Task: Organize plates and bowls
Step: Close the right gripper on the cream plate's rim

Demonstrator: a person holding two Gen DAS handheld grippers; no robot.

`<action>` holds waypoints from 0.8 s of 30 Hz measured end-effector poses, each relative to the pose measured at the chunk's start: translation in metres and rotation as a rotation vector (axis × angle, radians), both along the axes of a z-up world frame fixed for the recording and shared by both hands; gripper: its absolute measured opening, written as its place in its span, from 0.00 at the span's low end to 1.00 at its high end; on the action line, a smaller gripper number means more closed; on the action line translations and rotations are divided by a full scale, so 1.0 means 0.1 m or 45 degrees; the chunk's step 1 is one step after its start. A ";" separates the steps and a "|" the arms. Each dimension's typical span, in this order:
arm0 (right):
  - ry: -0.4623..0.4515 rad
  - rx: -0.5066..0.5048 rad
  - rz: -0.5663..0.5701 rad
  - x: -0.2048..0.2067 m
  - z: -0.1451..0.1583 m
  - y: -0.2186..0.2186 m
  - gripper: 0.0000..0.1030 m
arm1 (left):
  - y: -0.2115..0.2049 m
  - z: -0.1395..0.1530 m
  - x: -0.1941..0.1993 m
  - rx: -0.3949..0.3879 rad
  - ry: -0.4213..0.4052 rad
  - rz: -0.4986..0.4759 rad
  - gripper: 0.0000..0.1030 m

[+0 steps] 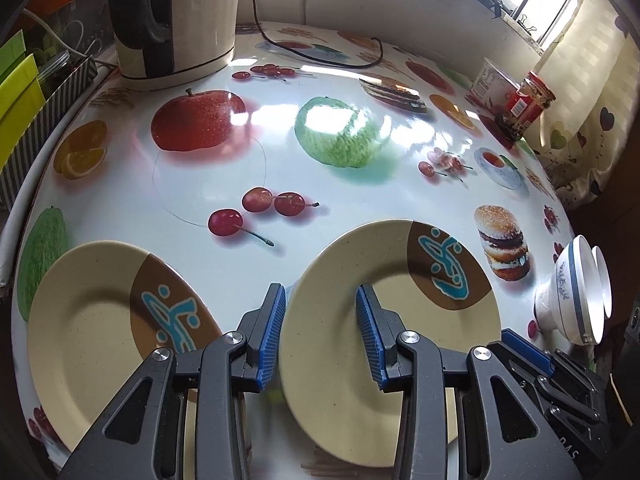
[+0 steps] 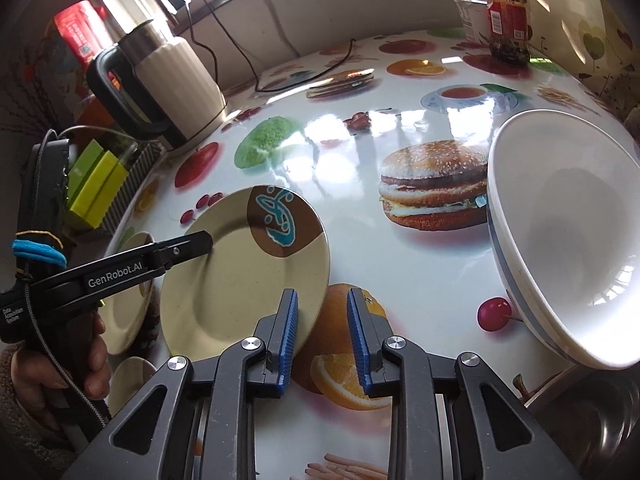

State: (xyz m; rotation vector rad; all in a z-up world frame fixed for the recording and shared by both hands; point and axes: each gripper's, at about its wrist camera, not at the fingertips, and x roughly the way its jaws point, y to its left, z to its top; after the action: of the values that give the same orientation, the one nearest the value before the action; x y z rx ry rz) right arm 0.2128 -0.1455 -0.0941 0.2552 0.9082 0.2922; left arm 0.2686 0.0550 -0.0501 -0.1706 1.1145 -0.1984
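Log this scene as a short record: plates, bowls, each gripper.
left plate: beige, lying on the table, no gripper on it
right plate: same pattern, between both grippers
left gripper: astride the right plate's left rim; grip unclear
right gripper: open, at the right plate's opposite rim
bowls: white, blue-banded, nested, near the table's right edge

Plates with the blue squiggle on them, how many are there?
2. One plate lies flat on the table at the left. The other plate is to its right, its rim between the left gripper fingers. More could hide outside the pictures.
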 end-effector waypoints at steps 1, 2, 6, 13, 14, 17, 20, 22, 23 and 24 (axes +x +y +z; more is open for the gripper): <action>0.005 0.008 0.003 0.00 -0.01 0.00 0.24 | 0.00 0.01 0.00 -0.002 -0.002 -0.001 0.37; 0.008 0.012 0.003 0.01 -0.01 0.00 0.24 | 0.01 0.01 -0.01 -0.006 -0.002 -0.001 0.37; 0.007 0.011 0.006 0.01 -0.02 0.00 0.24 | 0.02 0.00 -0.01 -0.009 0.003 0.010 0.35; 0.035 0.064 -0.004 0.03 -0.05 -0.03 0.24 | 0.02 0.00 -0.06 -0.017 0.003 0.009 0.32; 0.050 0.089 -0.005 0.04 -0.06 -0.04 0.24 | 0.02 -0.01 -0.06 -0.028 0.009 0.004 0.31; 0.054 0.101 -0.015 0.03 -0.07 -0.05 0.23 | 0.01 0.00 -0.08 -0.036 0.007 0.008 0.30; 0.050 0.107 -0.020 0.03 -0.06 -0.04 0.19 | 0.00 0.00 -0.10 -0.037 0.006 0.011 0.29; 0.051 0.114 -0.028 0.03 -0.06 -0.06 0.18 | 0.00 0.00 -0.12 -0.040 0.006 0.010 0.28; 0.052 0.117 -0.034 0.03 -0.06 -0.07 0.18 | 0.00 0.00 -0.14 -0.042 0.007 0.012 0.28; 0.054 0.121 -0.037 0.03 -0.06 -0.08 0.17 | -0.01 0.00 -0.15 -0.047 0.009 0.014 0.28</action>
State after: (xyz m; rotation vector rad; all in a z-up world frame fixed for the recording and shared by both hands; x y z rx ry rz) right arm 0.2160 -0.1531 -0.1003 0.3633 0.9329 0.3041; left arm 0.2537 0.0545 -0.0505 -0.2102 1.1171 -0.2084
